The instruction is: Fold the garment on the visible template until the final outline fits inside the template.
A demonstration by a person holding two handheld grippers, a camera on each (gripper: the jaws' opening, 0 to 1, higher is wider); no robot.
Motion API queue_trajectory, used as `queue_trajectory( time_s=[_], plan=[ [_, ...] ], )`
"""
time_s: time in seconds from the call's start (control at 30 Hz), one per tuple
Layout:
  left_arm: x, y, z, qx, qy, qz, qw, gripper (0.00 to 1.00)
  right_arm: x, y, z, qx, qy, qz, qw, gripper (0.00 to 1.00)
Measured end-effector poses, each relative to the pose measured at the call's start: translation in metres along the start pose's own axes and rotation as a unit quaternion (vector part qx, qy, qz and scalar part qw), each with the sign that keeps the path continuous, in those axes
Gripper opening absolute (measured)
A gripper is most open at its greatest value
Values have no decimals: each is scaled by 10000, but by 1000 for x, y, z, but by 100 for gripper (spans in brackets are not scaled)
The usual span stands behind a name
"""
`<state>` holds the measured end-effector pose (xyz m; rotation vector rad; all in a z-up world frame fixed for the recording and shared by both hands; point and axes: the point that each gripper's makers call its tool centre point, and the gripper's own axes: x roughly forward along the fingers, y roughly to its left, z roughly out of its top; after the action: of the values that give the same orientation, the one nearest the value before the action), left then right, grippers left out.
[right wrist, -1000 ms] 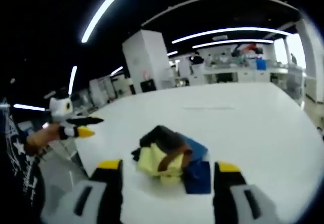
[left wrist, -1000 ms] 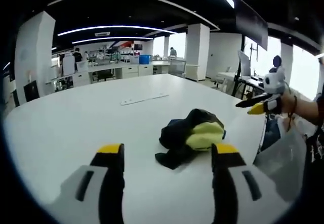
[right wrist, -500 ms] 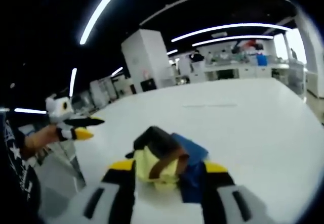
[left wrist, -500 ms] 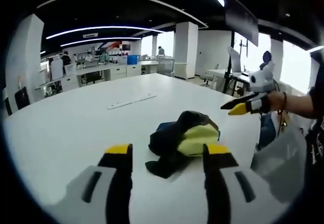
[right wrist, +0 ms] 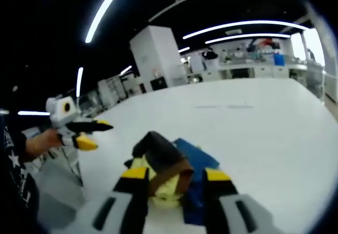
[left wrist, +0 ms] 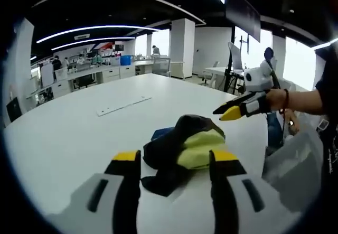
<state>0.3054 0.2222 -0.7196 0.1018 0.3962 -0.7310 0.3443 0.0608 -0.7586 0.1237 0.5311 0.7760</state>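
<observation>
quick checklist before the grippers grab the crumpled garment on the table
1. Garment fully in sight: ok, bunched in a black, yellow and blue heap.
2. Garment flat enough to fold: not ok, crumpled.
3. Left gripper open: ok, fingers spread before the heap.
4. Right gripper holding cloth: cannot tell, fingers straddle the yellow part.
5. Template under the garment: cannot tell, only bare white table around it.
6. Grippers apart from each other: ok.
</observation>
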Motion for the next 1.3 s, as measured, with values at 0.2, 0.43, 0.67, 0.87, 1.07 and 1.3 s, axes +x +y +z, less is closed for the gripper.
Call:
queue_trajectory(
  time_s=[0.2,0.43,0.67,0.87,1.07,1.3],
  plan=[
    [13,0,-4,14,69,-167,9998,47,13,-8,-4,-27,109,64,9999,31],
    [29,-6,-4,73,161,-363,9992,47,21,-8,-7,2,201,218,9996,24],
    [38,-14,-3,106,183,-504,9985,47,24,-6,-6,97,172,341,9992,16],
    [40,-14,-1,108,159,-527,9984,47,22,-4,-2,29,142,475,9988,3],
    [35,-16,1,148,137,-517,9985,47,18,4,9,-205,89,582,9981,0],
    [27,-14,4,184,93,-444,9988,48,12,25,30,-760,6,805,9938,0]
  ],
)
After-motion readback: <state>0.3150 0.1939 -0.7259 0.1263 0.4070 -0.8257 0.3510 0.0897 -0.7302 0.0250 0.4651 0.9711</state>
